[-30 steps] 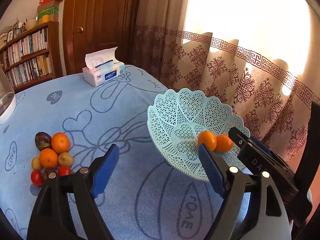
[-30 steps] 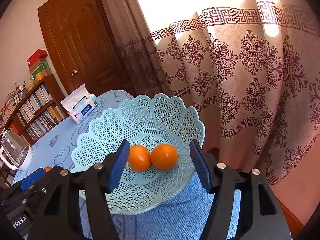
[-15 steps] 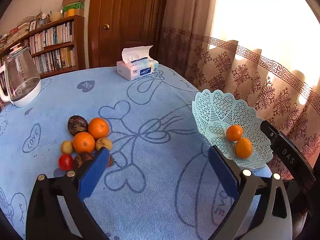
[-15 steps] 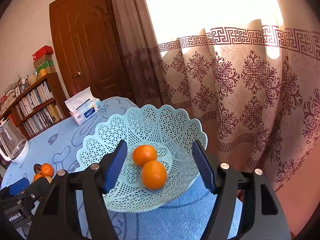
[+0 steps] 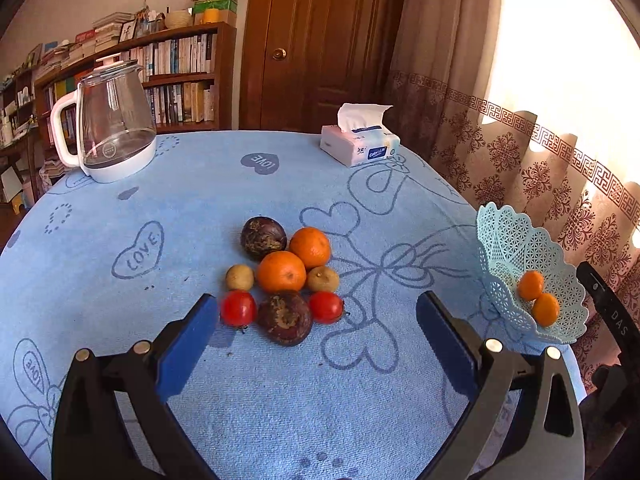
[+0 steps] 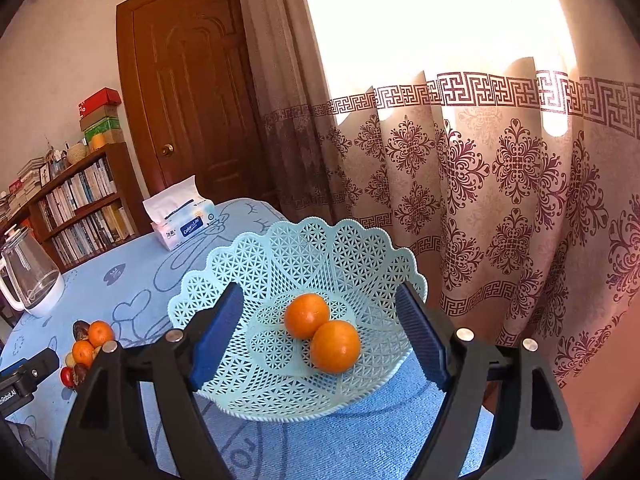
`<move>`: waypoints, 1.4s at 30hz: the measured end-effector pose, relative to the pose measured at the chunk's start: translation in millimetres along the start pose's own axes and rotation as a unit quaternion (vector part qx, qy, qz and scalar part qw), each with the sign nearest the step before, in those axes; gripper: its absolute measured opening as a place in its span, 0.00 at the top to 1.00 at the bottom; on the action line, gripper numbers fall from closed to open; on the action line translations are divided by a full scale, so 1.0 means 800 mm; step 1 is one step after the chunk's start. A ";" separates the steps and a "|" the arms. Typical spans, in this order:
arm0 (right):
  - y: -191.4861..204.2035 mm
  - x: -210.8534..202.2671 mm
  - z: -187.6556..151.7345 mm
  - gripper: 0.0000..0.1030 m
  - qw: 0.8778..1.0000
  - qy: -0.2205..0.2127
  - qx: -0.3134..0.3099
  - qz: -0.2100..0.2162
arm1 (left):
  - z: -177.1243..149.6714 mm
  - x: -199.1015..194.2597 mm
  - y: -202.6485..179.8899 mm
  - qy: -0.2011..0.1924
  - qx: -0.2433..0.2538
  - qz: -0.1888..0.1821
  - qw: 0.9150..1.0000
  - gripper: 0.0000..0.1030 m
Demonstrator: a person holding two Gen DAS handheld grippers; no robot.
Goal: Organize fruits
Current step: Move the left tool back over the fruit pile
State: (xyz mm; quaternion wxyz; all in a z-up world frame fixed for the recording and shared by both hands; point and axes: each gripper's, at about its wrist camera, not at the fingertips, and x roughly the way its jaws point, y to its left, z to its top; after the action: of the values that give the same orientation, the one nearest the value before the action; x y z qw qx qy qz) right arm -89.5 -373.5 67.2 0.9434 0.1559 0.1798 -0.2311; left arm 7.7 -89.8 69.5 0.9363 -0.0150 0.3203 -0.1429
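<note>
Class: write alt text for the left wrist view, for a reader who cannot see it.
The open left gripper points at a fruit pile on a blue tablecloth: oranges, tomatoes and dark and brown fruits. At right, a basket holds two oranges; behind stand a kettle and tissue box.

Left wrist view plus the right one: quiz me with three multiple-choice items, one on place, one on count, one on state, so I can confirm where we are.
1. Where do the two tomatoes lie?
A. in the basket
B. on the tablecloth, in the fruit pile
C. beside the tissue box

2. How many oranges are in the basket?
A. one
B. two
C. four

3. How do the left tongs stand?
A. open, empty
B. shut on an orange
C. shut on a tomato

Key: 1 B, they flank a dark fruit near the left tongs. 2 B, two touching oranges show. 3 A, the pads are wide apart with only cloth between.
</note>
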 end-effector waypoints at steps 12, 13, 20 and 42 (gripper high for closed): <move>0.019 -0.011 -0.004 0.18 0.999 -0.015 -0.034 0.010 | -0.016 0.001 0.051 0.006 -0.016 0.045 0.999 0.05; 0.023 -0.014 -0.005 0.18 0.999 -0.019 -0.042 0.013 | -0.018 0.003 0.053 0.008 -0.014 0.048 0.999 0.05; 0.063 -0.027 -0.018 0.14 0.992 -0.012 -0.104 0.065 | -0.025 0.015 0.057 0.024 -0.007 0.050 0.998 0.05; 0.118 -0.033 -0.053 0.14 0.973 0.032 -0.176 0.143 | -0.016 0.064 0.071 0.105 0.003 0.065 0.992 0.17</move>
State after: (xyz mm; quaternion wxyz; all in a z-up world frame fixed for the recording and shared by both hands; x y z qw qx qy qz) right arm -76.1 -268.3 60.4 0.9730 0.0189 0.2236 -0.0537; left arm 53.6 -48.5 22.2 0.9048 0.0239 0.4168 -0.0836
